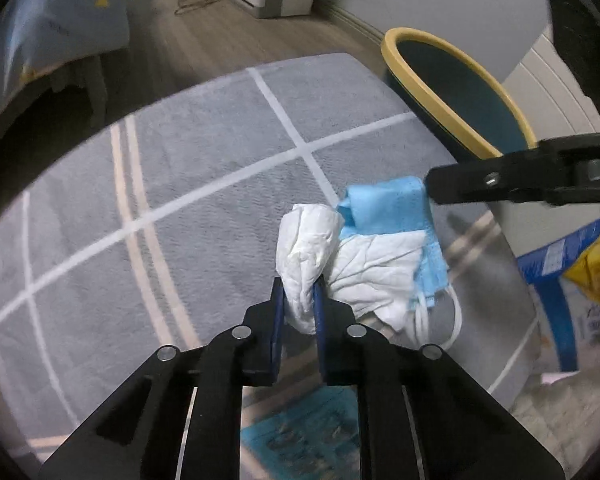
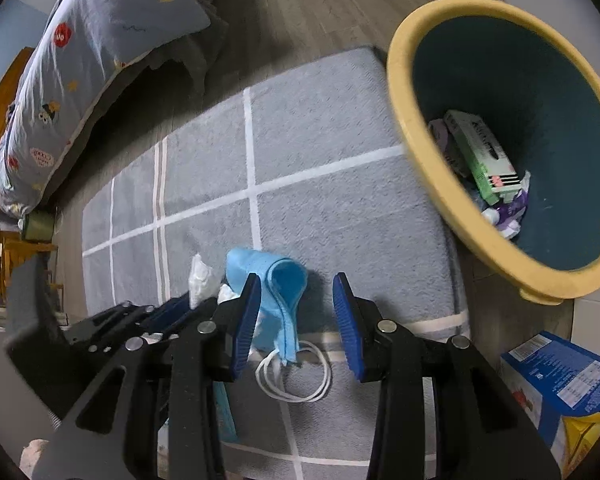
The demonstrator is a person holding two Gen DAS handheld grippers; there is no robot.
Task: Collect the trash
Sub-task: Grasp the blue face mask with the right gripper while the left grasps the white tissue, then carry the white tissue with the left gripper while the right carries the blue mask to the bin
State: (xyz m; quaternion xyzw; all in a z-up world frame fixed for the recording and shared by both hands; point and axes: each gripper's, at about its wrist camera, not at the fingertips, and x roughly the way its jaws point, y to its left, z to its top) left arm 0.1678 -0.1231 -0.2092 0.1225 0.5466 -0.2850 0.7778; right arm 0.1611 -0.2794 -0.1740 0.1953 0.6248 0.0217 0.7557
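Note:
A crumpled white tissue lies on the grey rug, and my left gripper is shut on its near end. Against the tissue rests a blue face mask, partly turned white side up, its ear loops trailing toward me. In the right wrist view my right gripper stands open astride the mask; the mask leans on the left pad, and the right pad is apart from it. The left gripper and tissue show just to the left. The teal bin with a yellow rim stands at the right.
The bin holds a green box and wrappers. A blue carton stands by the rug's near right corner. A bed with a patterned quilt runs along the left. A flat teal packet lies under the left gripper.

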